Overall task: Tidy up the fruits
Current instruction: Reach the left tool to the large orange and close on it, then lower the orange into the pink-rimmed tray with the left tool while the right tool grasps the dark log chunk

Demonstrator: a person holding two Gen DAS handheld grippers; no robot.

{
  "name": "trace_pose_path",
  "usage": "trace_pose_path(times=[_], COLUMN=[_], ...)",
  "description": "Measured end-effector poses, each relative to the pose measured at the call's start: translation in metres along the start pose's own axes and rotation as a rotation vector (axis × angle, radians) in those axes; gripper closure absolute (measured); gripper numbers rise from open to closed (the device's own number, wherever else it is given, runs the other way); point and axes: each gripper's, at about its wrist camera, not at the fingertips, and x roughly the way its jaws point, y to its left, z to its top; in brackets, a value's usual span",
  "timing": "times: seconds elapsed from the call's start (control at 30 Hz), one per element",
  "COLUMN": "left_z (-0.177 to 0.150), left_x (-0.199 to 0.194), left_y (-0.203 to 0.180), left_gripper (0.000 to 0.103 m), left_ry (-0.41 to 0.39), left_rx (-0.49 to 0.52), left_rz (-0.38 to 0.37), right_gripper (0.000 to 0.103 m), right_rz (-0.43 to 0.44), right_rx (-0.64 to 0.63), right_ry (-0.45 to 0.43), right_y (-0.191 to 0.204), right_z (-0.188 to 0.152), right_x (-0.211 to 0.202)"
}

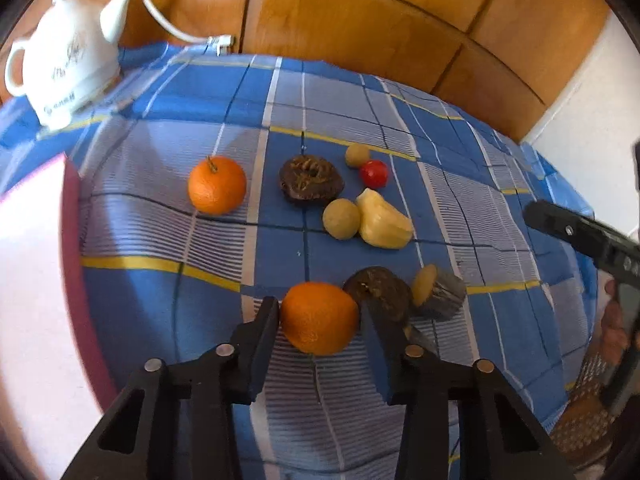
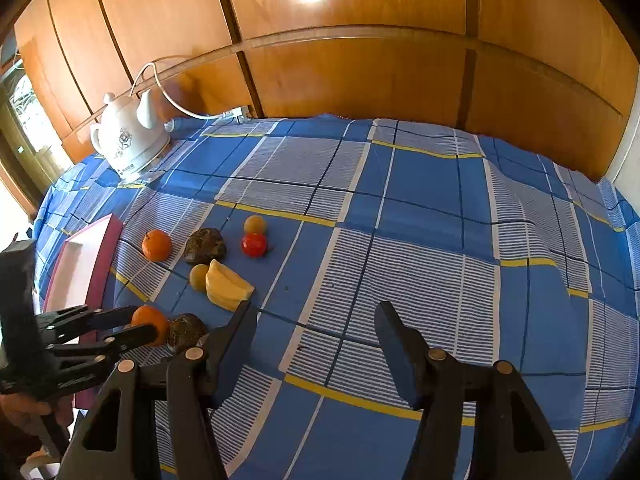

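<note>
My left gripper [image 1: 320, 312] is shut on an orange [image 1: 319, 318], its jaws against both sides; it also shows in the right wrist view [image 2: 150, 326]. A dark brown fruit [image 1: 380, 290] and a cut dark fruit [image 1: 438, 292] lie right beside it. A second orange [image 1: 217, 185], another dark fruit [image 1: 311, 179], two tan round fruits [image 1: 341, 218], a yellow piece [image 1: 384, 220] and a red fruit [image 1: 373, 173] lie farther on. My right gripper [image 2: 316, 320] is open and empty over the bare cloth.
A pink-rimmed tray [image 1: 72, 240] lies at the left on the blue plaid tablecloth [image 2: 440, 240]. A white kettle [image 1: 68, 68] with a cord stands at the back left. Wooden panels stand behind the table.
</note>
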Motion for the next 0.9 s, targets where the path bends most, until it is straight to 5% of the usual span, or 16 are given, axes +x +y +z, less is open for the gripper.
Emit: trace_pose_path(times=[0.23, 0.6, 0.9], left_z=[-0.011, -0.035, -0.045], left_x=[-0.020, -0.089, -0.121], left_y=[0.010, 0.043, 0.119], left_gripper=[0.063, 0.063, 0.063], left_ry=[-0.062, -0.198, -0.238], left_rx=[-0.068, -0.072, -0.187], left_rz=[-0.070, -0.031, 0.078], right_gripper=[0.066, 0.067, 0.066], right_rz=[0.024, 0.254, 0.200], right_rx=[-0.023, -0.115, -0.214], right_ry=[0.032, 0.172, 0.200], right_y=[0.005, 0.049, 0.071], right_z=[-0.001, -0.012, -0.014], right_x=[0.007, 0.029, 0.053])
